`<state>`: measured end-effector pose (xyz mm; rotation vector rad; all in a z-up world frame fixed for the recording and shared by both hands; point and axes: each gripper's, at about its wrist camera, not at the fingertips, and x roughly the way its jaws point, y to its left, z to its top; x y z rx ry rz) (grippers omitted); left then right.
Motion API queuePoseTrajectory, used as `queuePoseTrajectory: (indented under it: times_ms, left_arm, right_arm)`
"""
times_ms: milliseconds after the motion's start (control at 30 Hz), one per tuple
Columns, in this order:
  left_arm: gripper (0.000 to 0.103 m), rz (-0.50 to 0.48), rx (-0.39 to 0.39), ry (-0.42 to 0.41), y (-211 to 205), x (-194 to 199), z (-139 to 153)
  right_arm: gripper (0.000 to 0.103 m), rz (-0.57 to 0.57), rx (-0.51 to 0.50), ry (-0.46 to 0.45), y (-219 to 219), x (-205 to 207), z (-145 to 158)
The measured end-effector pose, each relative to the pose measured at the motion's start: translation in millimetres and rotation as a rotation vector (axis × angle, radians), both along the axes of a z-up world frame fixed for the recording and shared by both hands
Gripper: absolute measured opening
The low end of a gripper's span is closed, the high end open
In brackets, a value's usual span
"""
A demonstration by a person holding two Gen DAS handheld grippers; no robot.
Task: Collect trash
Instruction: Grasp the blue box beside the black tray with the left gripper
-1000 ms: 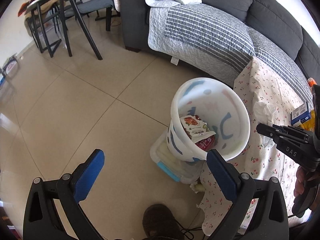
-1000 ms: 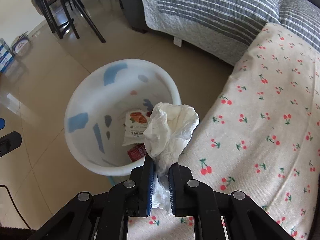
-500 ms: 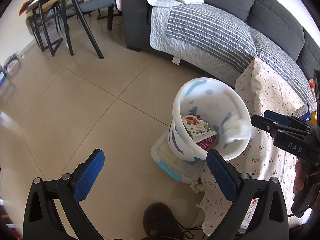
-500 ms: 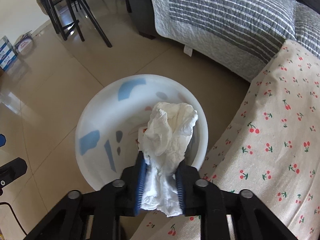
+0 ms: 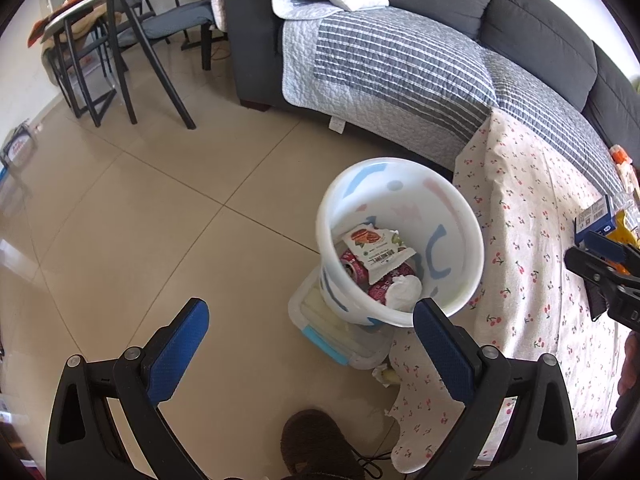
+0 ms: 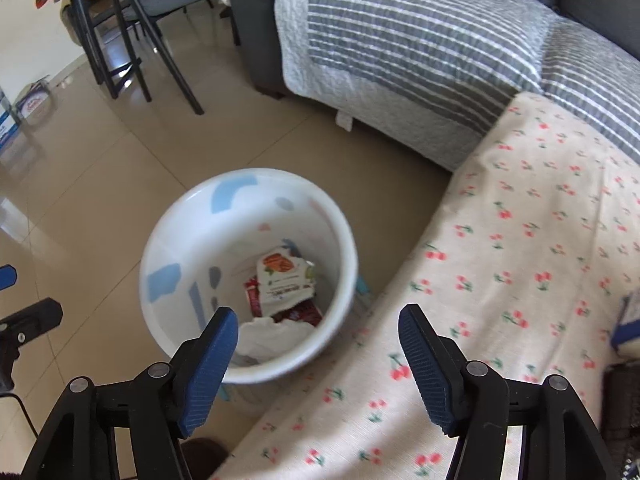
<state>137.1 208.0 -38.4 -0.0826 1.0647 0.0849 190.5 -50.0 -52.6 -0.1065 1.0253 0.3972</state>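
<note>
A white bin (image 5: 400, 184) (image 6: 180, 220) with pastel patches stands on the floor beside the cherry-print table cloth (image 5: 532, 280) (image 6: 520, 280). Inside lie a crumpled white tissue (image 5: 404, 290) (image 6: 272, 336), a white snack packet (image 5: 372, 248) (image 6: 284, 276) and red wrappers. My left gripper (image 5: 310, 344) is open and empty, above the floor left of the bin. My right gripper (image 6: 318, 354) is open and empty, over the bin's near rim; it also shows at the right edge of the left wrist view (image 5: 600, 256).
A clear plastic box with a blue latch (image 5: 336, 332) sits under the bin. A grey sofa with striped quilt (image 5: 400, 60) stands behind. Chairs and a table (image 5: 100, 40) are at far left. Blue and yellow packets (image 5: 600, 220) lie on the table cloth. A dark slipper (image 5: 312, 444) is at the bottom.
My right gripper opened over the bin and let go of the tissue, which now lies inside the bin. The left gripper stayed open and almost still.
</note>
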Motion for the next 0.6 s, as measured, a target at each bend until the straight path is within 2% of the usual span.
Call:
queuePoseTrajectory:
  times_ms: [267,600]
  left_arm:
    - [0.103,-0.09,-0.003,-0.017,-58.0,4.8,14.3]
    - [0.103,-0.255,0.007,-0.019,-168.8,14.5,23.2]
  right_arm:
    - [0.08,-0.069,-0.065,-0.074,-66.9,-31.7,28.1]
    - [0.084,-0.204,-0.061,-0.089,-169.0,-70.6,45.0]
